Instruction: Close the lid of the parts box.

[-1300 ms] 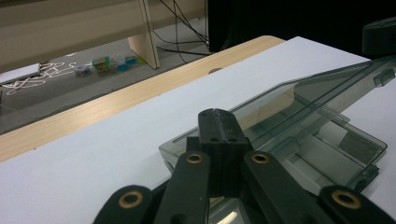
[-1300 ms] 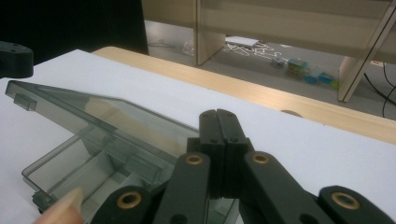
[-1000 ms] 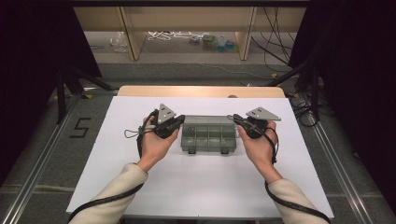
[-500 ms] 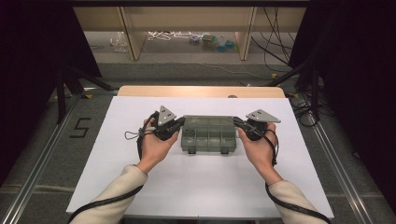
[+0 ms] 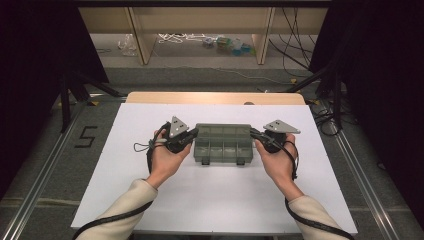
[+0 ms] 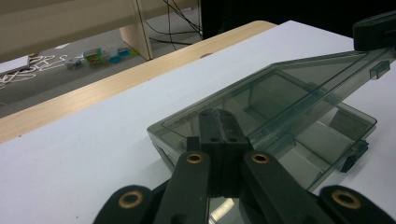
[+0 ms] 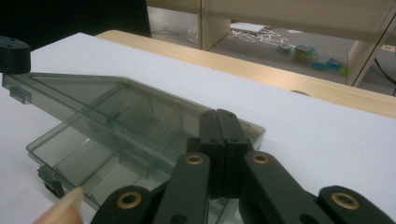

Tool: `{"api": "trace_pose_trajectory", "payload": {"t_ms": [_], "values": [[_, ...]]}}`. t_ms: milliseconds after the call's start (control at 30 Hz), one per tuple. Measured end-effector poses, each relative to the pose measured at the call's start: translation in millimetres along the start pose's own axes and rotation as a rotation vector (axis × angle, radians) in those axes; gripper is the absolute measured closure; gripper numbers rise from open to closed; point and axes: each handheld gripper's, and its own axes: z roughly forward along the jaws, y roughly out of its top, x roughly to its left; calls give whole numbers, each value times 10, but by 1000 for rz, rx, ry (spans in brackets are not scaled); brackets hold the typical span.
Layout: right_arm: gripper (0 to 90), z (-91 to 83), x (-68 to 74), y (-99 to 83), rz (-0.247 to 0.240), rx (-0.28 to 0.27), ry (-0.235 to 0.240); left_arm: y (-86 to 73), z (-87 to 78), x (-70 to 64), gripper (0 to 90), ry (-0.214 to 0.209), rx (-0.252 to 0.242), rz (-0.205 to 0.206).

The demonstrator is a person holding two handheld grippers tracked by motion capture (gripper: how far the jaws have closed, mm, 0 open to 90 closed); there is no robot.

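A smoky grey see-through compartment box (image 5: 222, 145) lies in the middle of the white table (image 5: 220, 200). Its hinged lid (image 6: 289, 88) is tilted up off the base (image 6: 322, 149), with the divided compartments visible beneath. My left gripper (image 5: 194, 132) is shut, its tips against the lid's left end (image 6: 219, 114). My right gripper (image 5: 252, 132) is shut too, its tips against the lid's right end (image 7: 219, 114). In each gripper view the other gripper's black tip rests at the far lid corner (image 6: 373, 30), (image 7: 14, 53). Whether the tips sit under or on the lid edge is unclear.
The table's wooden far edge (image 5: 215, 97) runs behind the box. Beyond it, on the floor, are shelf legs, cables and small coloured items (image 5: 230, 45). White tabletop extends in front of the box and to both sides.
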Motion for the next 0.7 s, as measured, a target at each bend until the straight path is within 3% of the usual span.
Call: {"api": "trace_pose_trajectory", "payload": {"t_ms": [33,233,400,467,500,533,567,700], "values": [[900,-5,-3,-3,-8,10,-14,-7,0,3,900,0,3,8],[900,4,2,-38,2,6,-1,-66,6,5,900,-3,17,11],[900,15,6,-78,-18,21,3,-108,10,-8,900,-3,28,8],[900,26,24,-106,-4,39,12,-129,15,-15,900,-6,33,5],[900,39,14,-123,-26,28,-1,-142,18,-18,900,-9,37,4],[900,32,25,-134,-12,60,11,-156,22,-23,900,-6,40,-1],[900,44,18,-151,-20,47,4,-170,25,-24,900,-9,46,1],[900,49,26,-191,-7,86,20,-231,46,-35,900,-15,61,0]]}}
